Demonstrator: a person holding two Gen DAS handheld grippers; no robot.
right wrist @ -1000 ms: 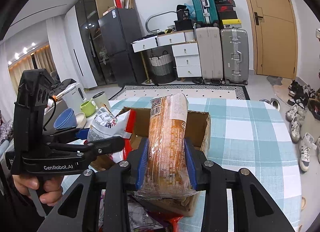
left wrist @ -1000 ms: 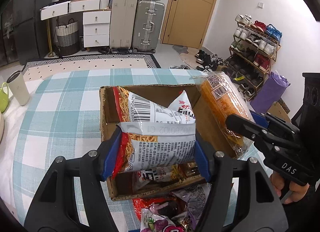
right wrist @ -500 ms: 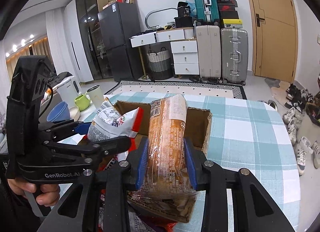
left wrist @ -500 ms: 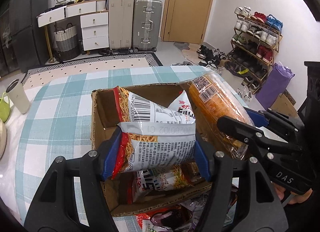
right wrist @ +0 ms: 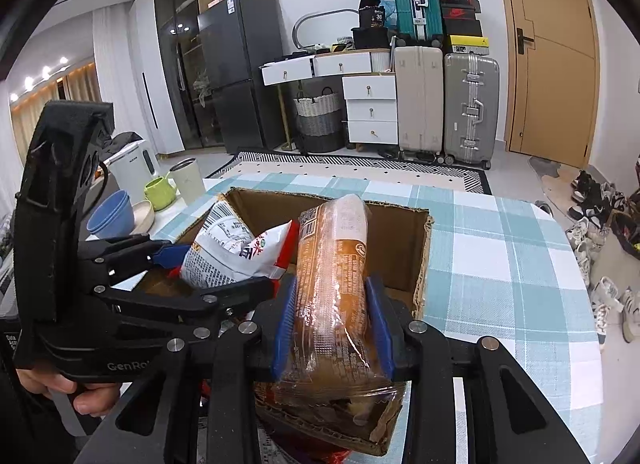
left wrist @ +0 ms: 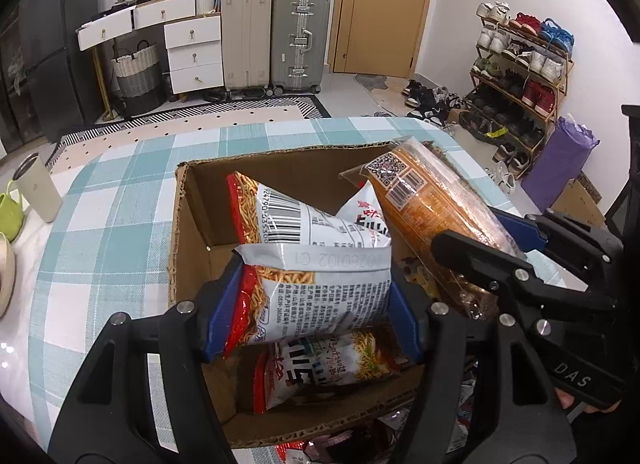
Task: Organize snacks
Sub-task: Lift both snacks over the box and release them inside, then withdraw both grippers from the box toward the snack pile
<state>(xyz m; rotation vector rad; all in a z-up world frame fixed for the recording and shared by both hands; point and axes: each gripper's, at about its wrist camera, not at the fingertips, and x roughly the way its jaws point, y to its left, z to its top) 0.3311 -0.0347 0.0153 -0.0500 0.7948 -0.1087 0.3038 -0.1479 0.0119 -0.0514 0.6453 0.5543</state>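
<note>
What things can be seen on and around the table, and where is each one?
cardboard box: one, brown, open, on table
white-red snack bag: one, in left gripper, over box
orange packet: one, in right gripper, over box
another snack bag: one, inside box
tablecloth: one, teal-white check
tumbler: one, cream
green mug: one
blue bowls: stacked
suitcases: beige, silver, teal, by wall
left gripper: black, blue pads
right gripper: black, blue pads

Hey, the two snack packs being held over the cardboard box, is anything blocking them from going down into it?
Nothing covers the cardboard box; its top is open. One snack bag already lies on the bottom, under the noodle snack bag in the left hand-held gripper. The orange pack in the right hand-held gripper tilts over the box's right side.
</note>
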